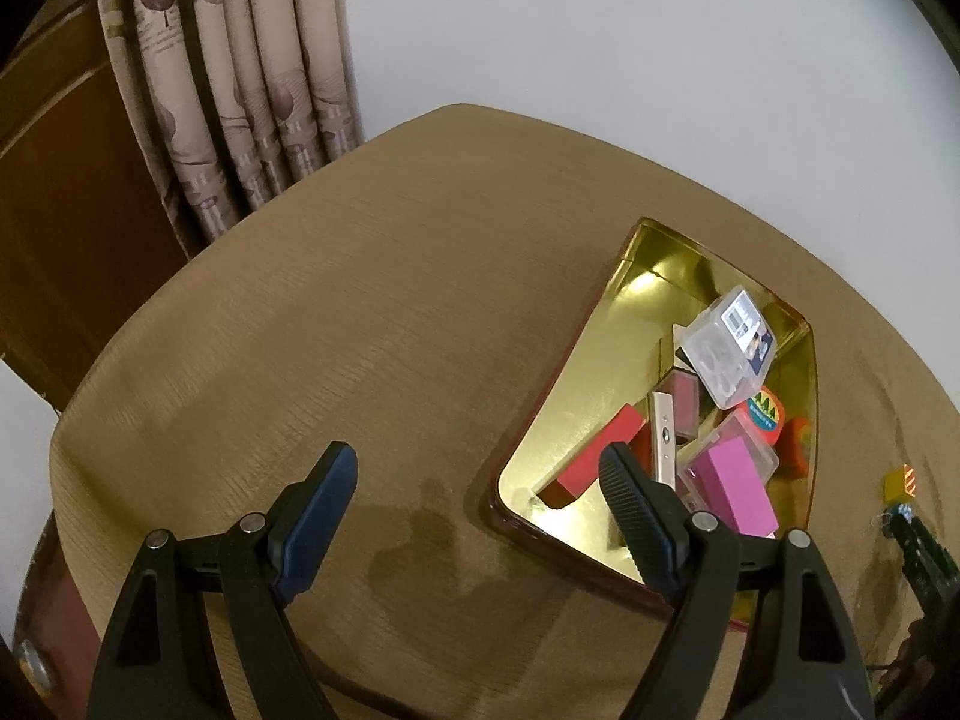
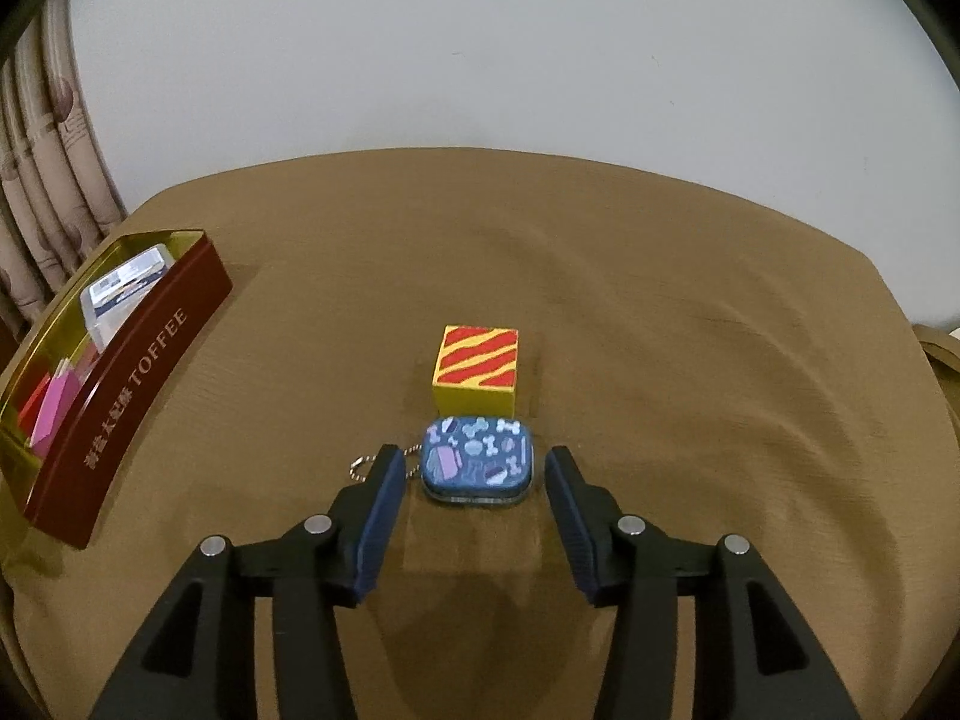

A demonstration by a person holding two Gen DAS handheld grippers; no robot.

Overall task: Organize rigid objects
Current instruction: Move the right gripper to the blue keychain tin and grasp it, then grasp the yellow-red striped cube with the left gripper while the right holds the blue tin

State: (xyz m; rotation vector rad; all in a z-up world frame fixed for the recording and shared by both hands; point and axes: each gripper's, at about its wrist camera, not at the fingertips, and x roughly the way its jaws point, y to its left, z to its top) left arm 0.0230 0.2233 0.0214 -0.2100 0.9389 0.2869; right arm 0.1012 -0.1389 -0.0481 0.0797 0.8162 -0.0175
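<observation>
On round tan cloth-covered worktop: yellow cube with red wavy stripes on top, upright, near centre. Just in front of it, flat on the cloth, small blue rounded-rectangle tin printed with pale bones and shapes, silver bead chain trailing off its left side. Tin very close to the cube, contact not clear.

Right gripper, black arms with blue ribbed pads, hovering over the tin; jaws apart, one pad each side of the tin, neither pressing on it, clear gap on the right. Nothing gripped.

At left of right wrist view: open maroon rectangular tin with gold interior and "TOFFEE" lettering on its side, standing well apart from cube and blue tin. Already inside, seen from left wrist view: clear plastic case with printed label, red block, magenta block, slim gold metallic bar, dark pink flat piece, round piece with green-and-orange label, orange piece at far right. All jumbled, overlapping, toward the near end; far end of box bare gold.

Left gripper above worktop beside the box's near corner; jaws wide apart, empty, right pad overlapping the box in view.

Behind: patterned beige curtain, pale wall.
</observation>
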